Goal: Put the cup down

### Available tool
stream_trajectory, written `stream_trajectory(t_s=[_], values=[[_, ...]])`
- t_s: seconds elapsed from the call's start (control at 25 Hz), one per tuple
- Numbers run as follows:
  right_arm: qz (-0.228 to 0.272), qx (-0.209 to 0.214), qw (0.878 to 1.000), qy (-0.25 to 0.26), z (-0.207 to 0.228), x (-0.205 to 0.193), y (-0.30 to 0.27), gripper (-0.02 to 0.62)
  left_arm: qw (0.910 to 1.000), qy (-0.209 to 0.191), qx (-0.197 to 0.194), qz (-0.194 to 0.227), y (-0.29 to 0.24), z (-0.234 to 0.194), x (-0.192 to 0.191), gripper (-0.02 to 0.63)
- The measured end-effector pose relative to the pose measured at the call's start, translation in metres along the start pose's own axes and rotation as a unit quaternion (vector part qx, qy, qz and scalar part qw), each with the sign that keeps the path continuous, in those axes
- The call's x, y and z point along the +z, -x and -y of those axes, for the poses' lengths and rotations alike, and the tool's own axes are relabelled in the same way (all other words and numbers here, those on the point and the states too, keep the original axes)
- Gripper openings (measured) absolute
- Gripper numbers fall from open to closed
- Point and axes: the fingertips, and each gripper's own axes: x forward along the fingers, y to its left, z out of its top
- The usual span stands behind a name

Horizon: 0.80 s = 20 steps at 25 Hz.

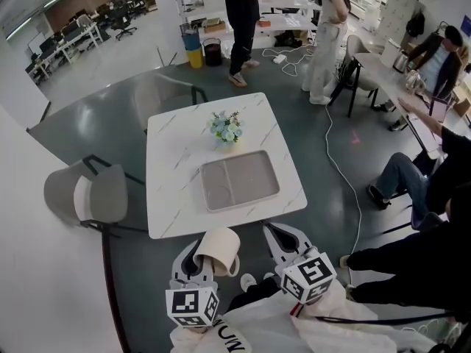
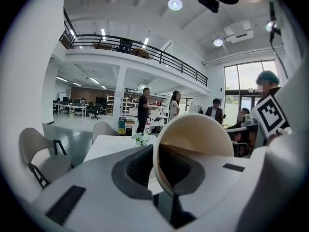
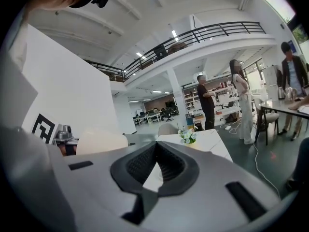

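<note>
Two hand-held grippers hover side by side just short of the table's (image 1: 176,197) near edge. The left hand-held gripper (image 1: 199,262) is pinching the cup (image 1: 219,250) by its wall near the rim. That leaves the cup in the air, off the table and tipped well over, with its long axis nearly level, base toward the table and mouth back toward the person. The right hand-held gripper (image 1: 285,240) has its tips pressed together on nothing. The table lies straight ahead of the held cup, bare along this edge, with a tray (image 1: 205,190) further in. To my eye the cup must travel forward over that edge and be swung upright before the left jaws let go.
</note>
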Motion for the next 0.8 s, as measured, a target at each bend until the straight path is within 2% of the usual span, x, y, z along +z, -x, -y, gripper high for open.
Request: stream_trajectory(t_s=[0.32, 0.8], values=[[0.000, 0.006, 1.000, -0.013, 0.015, 0.005, -0.013, 0.005, 0.9999, -0.009, 0.002, -0.014, -0.016, 0.006, 0.005, 0.044], [-0.013, 0.030, 0.999, -0.015, 0.056, 0.014, -0.035, 0.005, 0.9992, -0.001, 0.035, -0.021, -0.049, 0.012, 0.012, 0.044]])
